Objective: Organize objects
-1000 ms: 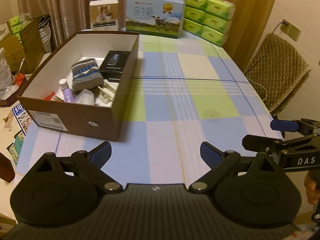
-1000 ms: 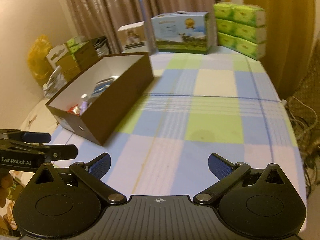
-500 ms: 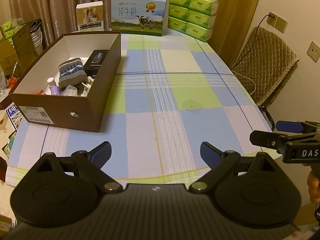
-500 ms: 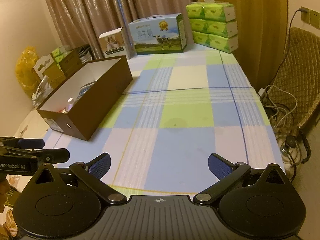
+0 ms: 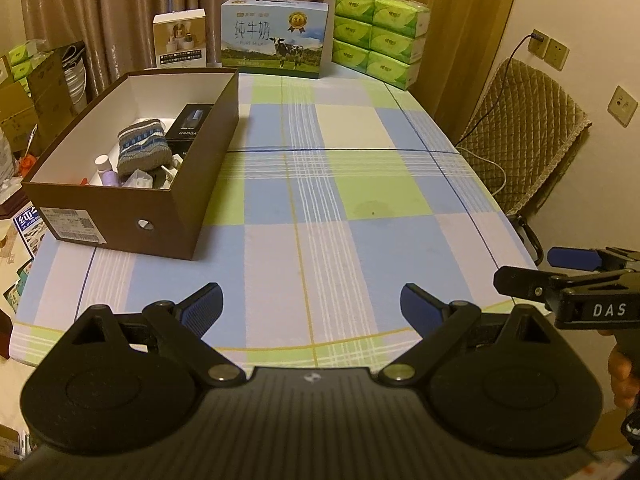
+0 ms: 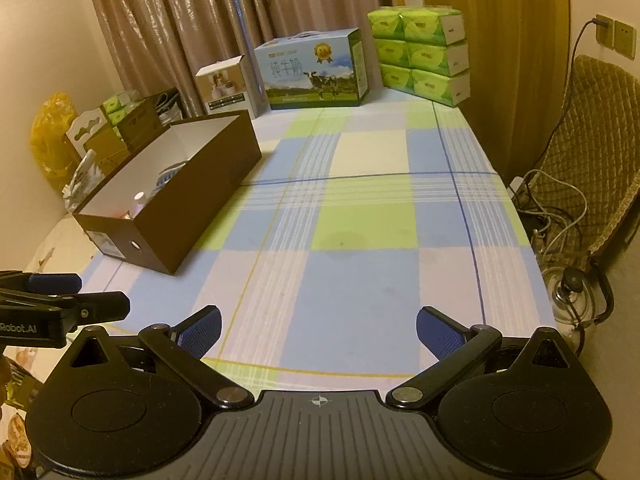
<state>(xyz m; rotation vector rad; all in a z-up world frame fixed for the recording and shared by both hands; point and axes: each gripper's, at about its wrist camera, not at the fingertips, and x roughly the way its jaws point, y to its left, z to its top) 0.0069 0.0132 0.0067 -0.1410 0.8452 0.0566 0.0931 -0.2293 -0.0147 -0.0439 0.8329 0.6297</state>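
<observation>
Where the checked cloth reaches the near edge of the tabletop [image 5: 360, 240], hovering with the left tool [image 5: 312, 304] spread wide apart, blue ribbed pads [image 5: 202, 308] turned inward. Likewise with the right tool [image 6: 318, 326]: fingers wide apart, poised over the same edge, just beside the other.

Ahead and to the left of both, resting on the cloth and well apart from either tool: an open brown cardboard box [image 5: 160, 216], rectangular, white inside, with a round hole and a printed label on its near end.

Inside, heaped toward the near end:
- a rolled knitted sock [image 5: 140, 146], grey with blue and white bands, soft and ribbed
- a flat black carton [image 5: 188, 122] by the right wall
- a small lilac bottle [image 5: 106, 170] with a white cap, upright
- other small pale bits, too jumbled to name

At the far end of the tabletop, in a row:
- a white printed carton [image 5: 180, 40]
- a glossy milk box [image 5: 276, 44] with a carry handle and a cow picture
- a stack of green plastic-wrapped tissue packs [image 5: 380, 36], three high

To the right, beside the tabletop, a chair [image 5: 528, 120] under a quilted tan cover.
</observation>
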